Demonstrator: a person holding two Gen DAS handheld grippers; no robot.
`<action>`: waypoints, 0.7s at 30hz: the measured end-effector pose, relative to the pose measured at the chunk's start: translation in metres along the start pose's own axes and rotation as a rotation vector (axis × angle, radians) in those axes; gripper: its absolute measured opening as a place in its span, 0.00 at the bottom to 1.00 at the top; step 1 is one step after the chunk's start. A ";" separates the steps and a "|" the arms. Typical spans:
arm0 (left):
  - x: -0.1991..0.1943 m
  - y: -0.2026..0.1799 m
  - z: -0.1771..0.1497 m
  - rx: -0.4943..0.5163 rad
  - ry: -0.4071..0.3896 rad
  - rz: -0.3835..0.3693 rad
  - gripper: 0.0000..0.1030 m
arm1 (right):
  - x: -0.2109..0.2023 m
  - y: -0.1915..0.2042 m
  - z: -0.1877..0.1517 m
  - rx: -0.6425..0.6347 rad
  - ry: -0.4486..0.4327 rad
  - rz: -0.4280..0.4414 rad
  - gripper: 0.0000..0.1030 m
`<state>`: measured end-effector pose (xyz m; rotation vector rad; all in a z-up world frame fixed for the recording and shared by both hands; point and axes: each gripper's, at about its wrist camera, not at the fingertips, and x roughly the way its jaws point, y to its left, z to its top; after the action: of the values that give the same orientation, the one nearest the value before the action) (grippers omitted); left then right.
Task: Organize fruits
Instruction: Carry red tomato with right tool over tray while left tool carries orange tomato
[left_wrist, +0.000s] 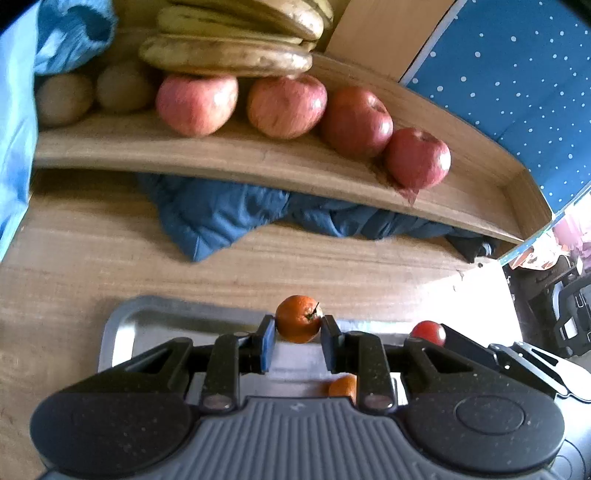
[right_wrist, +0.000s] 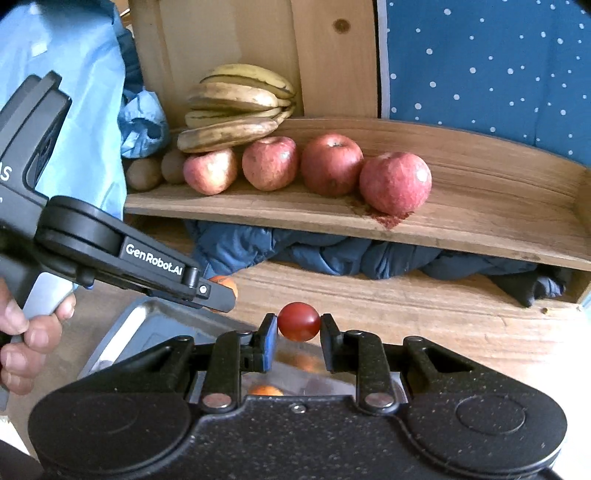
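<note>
My left gripper (left_wrist: 298, 326) is shut on a small orange mandarin (left_wrist: 297, 318), held above the steel tray (left_wrist: 147, 321). My right gripper (right_wrist: 298, 325) is shut on a small red tomato (right_wrist: 298, 320); the same tomato (left_wrist: 428, 332) shows at the right of the left wrist view. The left gripper (right_wrist: 221, 295) reaches in from the left with its mandarin (right_wrist: 226, 283) mostly hidden. Another mandarin (left_wrist: 343, 387) lies on the tray below. On the wooden shelf (right_wrist: 480, 206) sit several red apples (right_wrist: 395, 182), bananas (right_wrist: 236, 107) and two kiwis (right_wrist: 144, 172).
A dark blue quilted cloth (right_wrist: 314, 254) is bunched under the shelf on the wooden table (right_wrist: 424, 306). Light blue fabric (right_wrist: 74, 92) hangs at the left. A blue dotted panel (right_wrist: 498, 62) stands behind the shelf. A hand (right_wrist: 26, 332) grips the left tool's handle.
</note>
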<state>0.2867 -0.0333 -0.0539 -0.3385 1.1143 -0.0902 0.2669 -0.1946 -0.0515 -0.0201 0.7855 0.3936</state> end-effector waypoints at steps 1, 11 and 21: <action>-0.002 0.001 -0.003 -0.004 0.002 0.001 0.28 | -0.004 0.000 -0.002 -0.001 0.001 0.000 0.26; -0.011 -0.001 -0.024 -0.003 0.004 0.001 0.28 | -0.034 0.005 -0.027 -0.007 0.009 -0.008 0.26; -0.017 -0.006 -0.029 0.012 0.005 -0.001 0.28 | -0.054 0.002 -0.036 0.005 -0.009 -0.023 0.26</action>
<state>0.2540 -0.0419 -0.0491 -0.3284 1.1180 -0.0982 0.2073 -0.2171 -0.0397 -0.0228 0.7768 0.3693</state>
